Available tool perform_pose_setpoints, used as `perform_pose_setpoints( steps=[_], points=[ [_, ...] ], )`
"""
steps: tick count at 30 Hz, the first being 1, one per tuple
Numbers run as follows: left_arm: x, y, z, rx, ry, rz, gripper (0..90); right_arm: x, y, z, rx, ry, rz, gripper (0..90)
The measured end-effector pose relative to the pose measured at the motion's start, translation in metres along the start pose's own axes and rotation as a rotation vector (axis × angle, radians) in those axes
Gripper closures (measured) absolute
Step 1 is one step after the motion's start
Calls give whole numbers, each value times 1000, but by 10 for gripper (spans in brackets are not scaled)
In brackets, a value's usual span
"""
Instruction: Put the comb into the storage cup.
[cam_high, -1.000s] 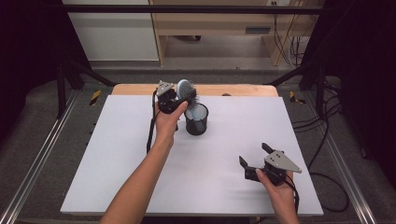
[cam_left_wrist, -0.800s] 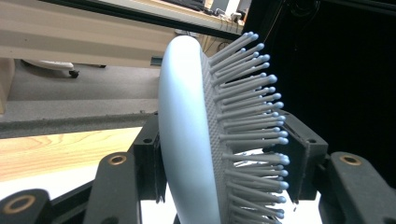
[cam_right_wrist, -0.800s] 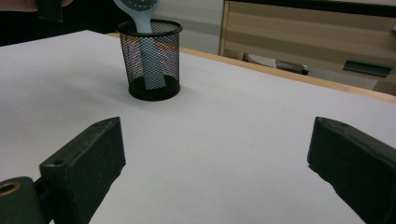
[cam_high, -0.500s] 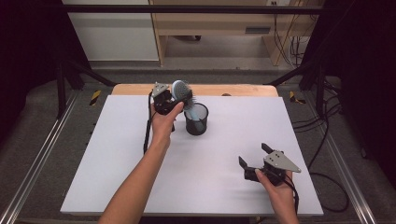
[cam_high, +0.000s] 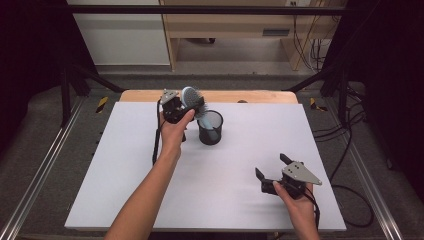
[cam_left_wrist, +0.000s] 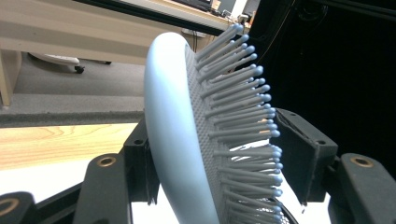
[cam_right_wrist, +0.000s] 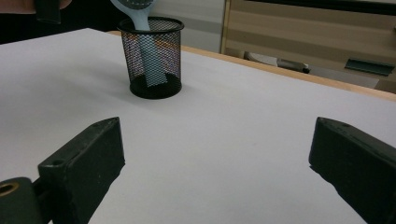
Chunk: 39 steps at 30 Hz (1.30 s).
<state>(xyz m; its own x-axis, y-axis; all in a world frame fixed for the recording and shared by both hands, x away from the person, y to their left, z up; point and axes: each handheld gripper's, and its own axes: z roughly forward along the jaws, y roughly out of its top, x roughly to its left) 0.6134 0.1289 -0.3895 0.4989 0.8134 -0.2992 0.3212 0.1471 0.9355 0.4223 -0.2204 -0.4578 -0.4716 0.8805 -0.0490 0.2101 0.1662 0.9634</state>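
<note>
The left gripper (cam_high: 186, 106) has just been opening, hairbrush (cam_high: 192, 98) loose between its jaws; back off slowly so the mesh cup (cam_high: 210, 128) stays upright. The right gripper (cam_high: 272, 167) is open, empty.

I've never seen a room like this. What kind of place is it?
Probably a lab or workshop set up for filming: a white table inside a metal frame, loose cables on the floor, black curtains round it.

smooth plastic hairbrush (cam_left_wrist: 173, 140), black wire-mesh cup (cam_high: 210, 128)
</note>
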Motion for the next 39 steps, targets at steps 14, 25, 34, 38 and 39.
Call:
perform_pose_setpoints(
  steps=[14,25,34,38,39],
  points=[
    [6,-2,-2,1,5,-17,355,1,0,1,4,3,-3,35],
    [5,-3,-2,8,0,-15,320,1,0,1,5,2,-3,35],
    [3,-3,-2,9,34,27,210,1,0,1,6,2,-3,35],
    [1,-3,-3,11,62,62,127,2,0,1,7,3,-3,35],
    [1,-3,-3,12,67,69,107,2,0,1,8,3,-4,35]
  ],
)
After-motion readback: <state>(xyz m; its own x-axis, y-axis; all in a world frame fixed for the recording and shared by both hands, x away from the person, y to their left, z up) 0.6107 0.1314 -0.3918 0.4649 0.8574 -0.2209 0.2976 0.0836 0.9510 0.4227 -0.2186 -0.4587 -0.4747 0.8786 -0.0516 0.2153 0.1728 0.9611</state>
